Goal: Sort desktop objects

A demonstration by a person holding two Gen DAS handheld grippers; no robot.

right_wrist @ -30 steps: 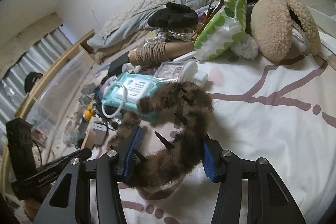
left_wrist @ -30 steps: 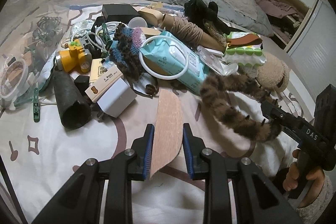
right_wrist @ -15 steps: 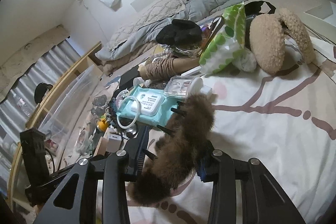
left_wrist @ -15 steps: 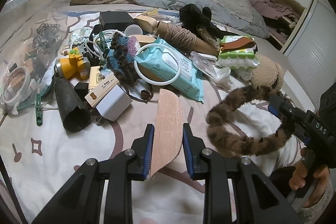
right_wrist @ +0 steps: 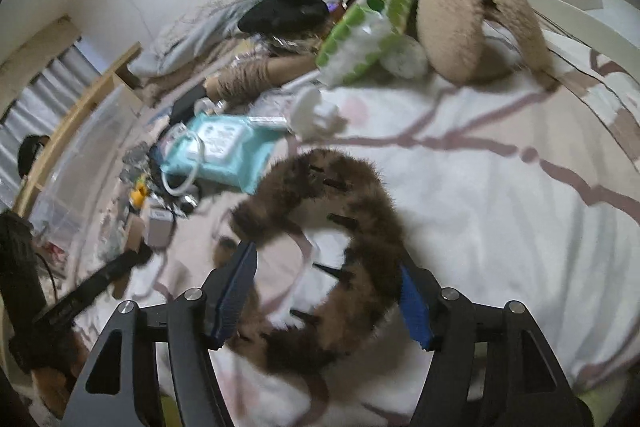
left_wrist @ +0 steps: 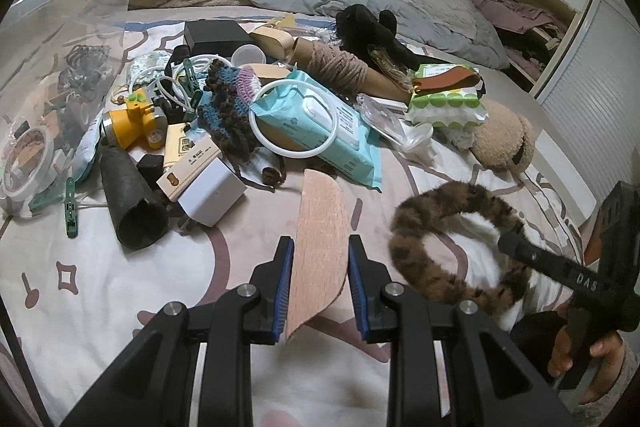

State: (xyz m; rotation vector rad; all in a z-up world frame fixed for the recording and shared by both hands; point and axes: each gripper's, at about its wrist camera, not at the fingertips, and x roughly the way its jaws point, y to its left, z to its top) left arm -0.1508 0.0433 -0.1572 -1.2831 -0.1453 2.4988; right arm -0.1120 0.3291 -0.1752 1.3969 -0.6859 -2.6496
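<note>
The left tongs [left_wrist: 319,287] clamp a flat wooden piece [left_wrist: 318,251] above the bed [left_wrist: 100,287], while the right tongs [right_wrist: 326,295], jaws just widened, straddle the furry brown headband [right_wrist: 360,247] lying at 3 o'clock of that piece.

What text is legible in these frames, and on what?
"DAS": on the arm of the right tongs, left wrist view.
Blue wipes pack: label print too small to read.
Small beige box: print and code too small to read.
Right wrist view: blurred, nothing readable.
</note>
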